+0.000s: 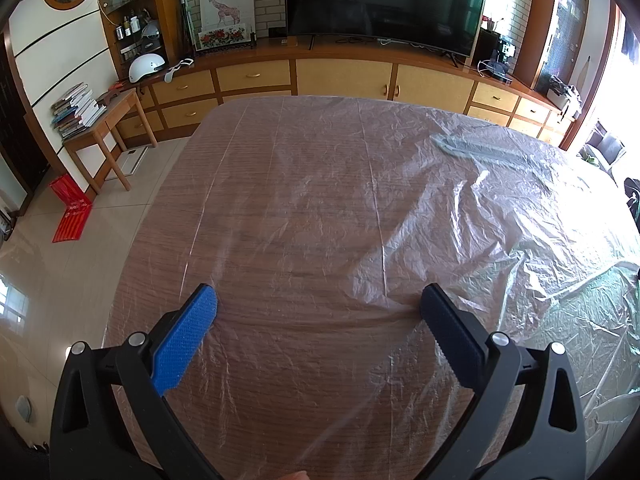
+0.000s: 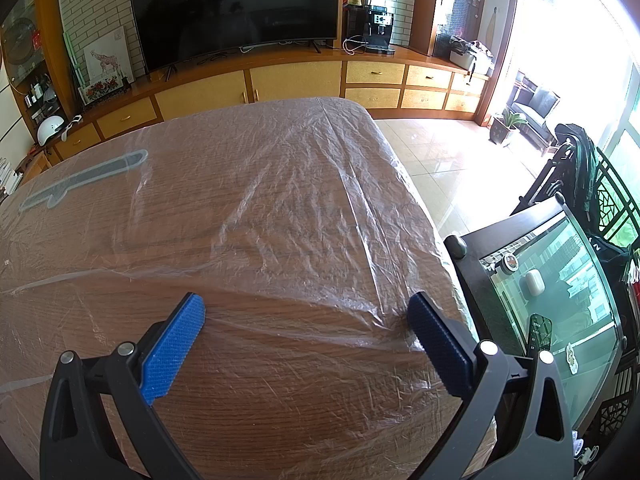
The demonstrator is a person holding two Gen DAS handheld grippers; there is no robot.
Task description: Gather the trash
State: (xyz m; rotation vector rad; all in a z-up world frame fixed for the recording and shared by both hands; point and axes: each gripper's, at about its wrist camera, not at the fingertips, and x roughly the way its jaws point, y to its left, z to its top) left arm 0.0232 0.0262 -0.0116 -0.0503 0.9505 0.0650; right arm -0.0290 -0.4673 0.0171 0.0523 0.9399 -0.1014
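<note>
A thin clear plastic sheet (image 1: 360,184) lies crinkled over the wooden table (image 1: 280,360); it also shows in the right wrist view (image 2: 288,200). A grey printed strip on the sheet (image 1: 480,148) lies at the far right, and shows at the far left in the right wrist view (image 2: 84,178). My left gripper (image 1: 318,304) is open and empty just above the sheet. My right gripper (image 2: 306,312) is open and empty, its right fingertip (image 2: 420,308) at a raised fold of the sheet near the table's right edge.
A dark glass-topped side table (image 2: 560,300) with small items stands close to the table's right edge. A TV (image 1: 384,0) on a long wooden cabinet (image 1: 340,76) lines the far wall. A small table with books (image 1: 100,120) and a red bag (image 1: 70,208) stand at left.
</note>
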